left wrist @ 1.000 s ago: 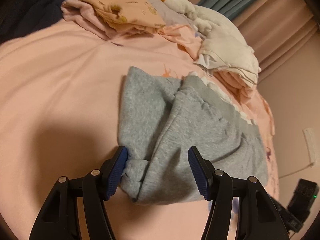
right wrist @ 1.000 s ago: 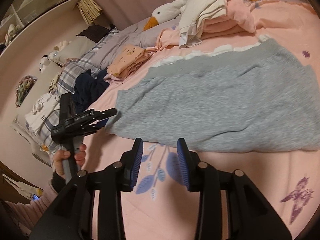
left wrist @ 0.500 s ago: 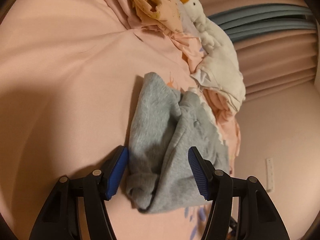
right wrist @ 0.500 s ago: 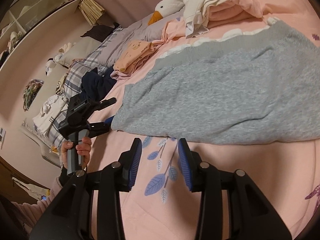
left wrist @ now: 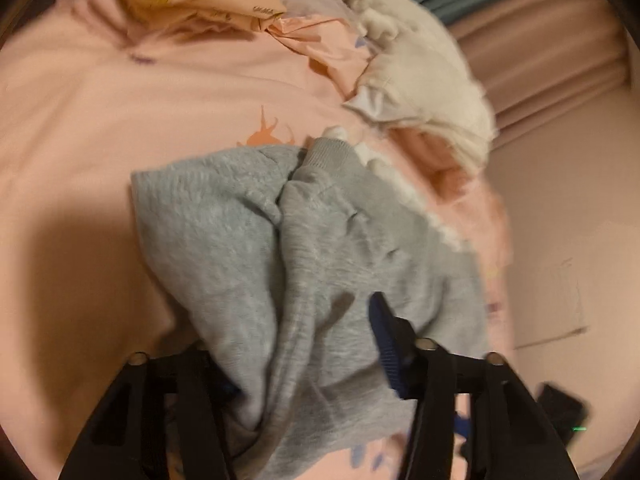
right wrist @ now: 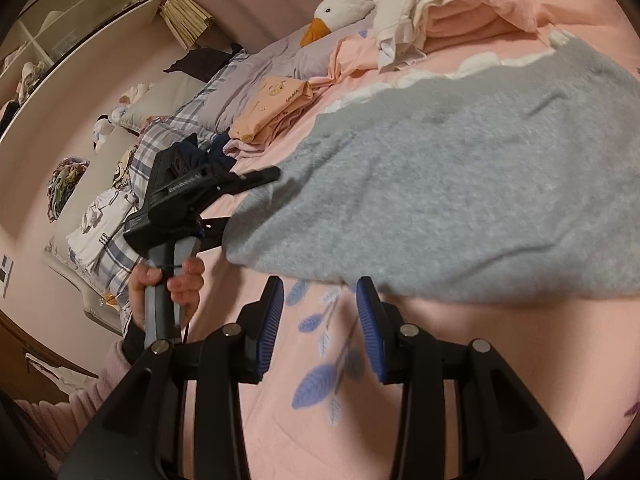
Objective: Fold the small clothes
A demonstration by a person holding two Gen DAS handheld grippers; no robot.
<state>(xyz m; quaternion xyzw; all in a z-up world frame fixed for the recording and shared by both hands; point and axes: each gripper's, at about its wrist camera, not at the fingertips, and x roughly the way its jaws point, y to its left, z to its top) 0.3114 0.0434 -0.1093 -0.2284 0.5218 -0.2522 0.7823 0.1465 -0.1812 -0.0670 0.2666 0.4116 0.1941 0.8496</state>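
the grey garment [left wrist: 320,248] lies on the bed [left wrist: 80,140], below the goose [right wrist: 344,4]. left tool [left wrist: 304,356] straddles its end, unclenched, likely to grip; right tool [right wrist: 320,320] waits released beside it.

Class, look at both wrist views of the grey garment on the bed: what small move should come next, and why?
Probably close the left tool on the grey garment. Its fingers straddle the bunched corner with cloth draped between them, still spread. The right tool hangs open over bare pink bedsheet, so it cannot lift yet.
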